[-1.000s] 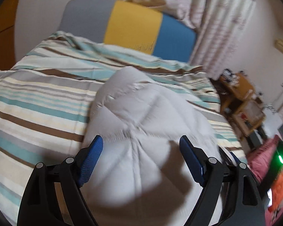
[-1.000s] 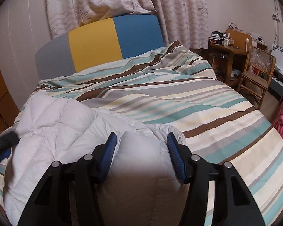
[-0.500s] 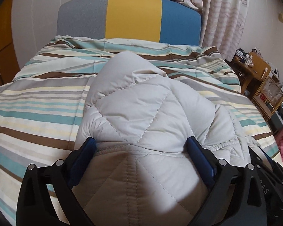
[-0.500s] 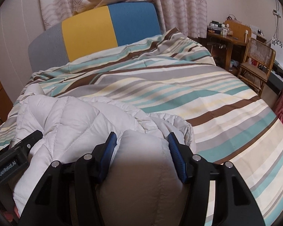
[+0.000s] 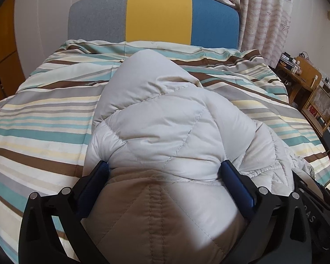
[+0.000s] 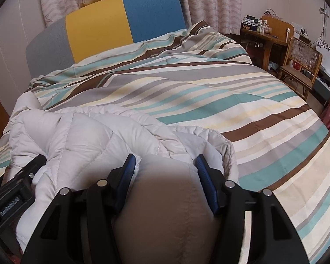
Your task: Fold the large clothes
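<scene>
Striped duvet [image 6: 209, 101] bare right of puffy jacket [image 6: 94, 136]; headboard [image 5: 156, 17] blocks far end.

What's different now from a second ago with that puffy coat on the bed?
The left gripper has just been opening its fingers wide, with the coat bulging between them, and the coat has sunk onto the striped quilt. The right gripper stays clamped on its fold.
</scene>
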Demonstrator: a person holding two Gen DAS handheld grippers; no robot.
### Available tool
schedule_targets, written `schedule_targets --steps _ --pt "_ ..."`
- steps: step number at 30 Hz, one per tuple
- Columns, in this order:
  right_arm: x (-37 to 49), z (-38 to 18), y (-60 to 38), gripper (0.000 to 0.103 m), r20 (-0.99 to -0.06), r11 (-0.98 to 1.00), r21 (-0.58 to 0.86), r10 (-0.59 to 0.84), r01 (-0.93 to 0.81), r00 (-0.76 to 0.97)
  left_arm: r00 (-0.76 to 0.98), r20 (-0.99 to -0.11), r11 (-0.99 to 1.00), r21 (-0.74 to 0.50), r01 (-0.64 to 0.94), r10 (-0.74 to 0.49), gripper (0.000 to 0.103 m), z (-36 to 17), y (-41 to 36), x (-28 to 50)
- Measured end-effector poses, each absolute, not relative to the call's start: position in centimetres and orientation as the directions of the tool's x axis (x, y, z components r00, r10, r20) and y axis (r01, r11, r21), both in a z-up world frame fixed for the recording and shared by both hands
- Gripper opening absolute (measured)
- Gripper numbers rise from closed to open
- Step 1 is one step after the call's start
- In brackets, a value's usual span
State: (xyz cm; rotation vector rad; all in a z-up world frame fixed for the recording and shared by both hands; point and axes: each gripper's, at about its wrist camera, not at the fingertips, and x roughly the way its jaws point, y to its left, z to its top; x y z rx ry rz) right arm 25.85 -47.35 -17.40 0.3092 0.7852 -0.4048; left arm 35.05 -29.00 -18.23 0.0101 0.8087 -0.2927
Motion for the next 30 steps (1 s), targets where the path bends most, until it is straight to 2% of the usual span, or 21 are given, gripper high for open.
schedule_targets --steps 6,10,15,18,22,25,30 --pt "24.6 -16.7 -47.3 0.056 -0.683 0.879 0.140 -0.247 0.455 0.687 0.661 -0.684 0.947 -0.163 0.276 -0.310 0.100 -16.5 -26.7 30.9" --pt "22.1 -14.8 -47.1 0.058 -0.616 0.887 0.192 -0.224 0.420 0.755 0.696 -0.652 0.945 -0.105 0.310 -0.301 0.100 -16.2 -26.4 28.4" --pt "16.8 -12.4 -45.8 0.058 -0.545 0.900 0.220 -0.207 0.376 0.813 0.697 -0.650 0.943 -0.099 0.319 -0.304 0.100 -16.0 -26.5 28.1" --pt "15.7 -13.6 -45.2 0.060 -0.581 0.902 0.168 -0.236 0.398 0.779 0.709 -0.644 0.943 -0.062 0.326 -0.287 0.100 -16.1 -27.2 27.8" --pt "16.1 -16.0 -45.7 0.062 -0.585 0.886 0.183 -0.249 0.425 0.771 0.723 -0.636 0.939 -0.007 0.343 -0.269 0.100 -16.8 -28.4 27.9" --pt "16.7 -16.5 -45.4 0.062 -0.592 0.884 0.156 -0.273 0.441 0.758 0.710 -0.648 0.937 -0.017 0.349 -0.277 0.100 -17.4 -28.4 28.8" --pt "16.6 -16.2 -46.0 0.064 -0.622 0.888 0.181 -0.230 0.423 0.749 0.721 -0.639 0.940 -0.014 0.340 -0.270 0.100 -17.0 -28.2 28.5"
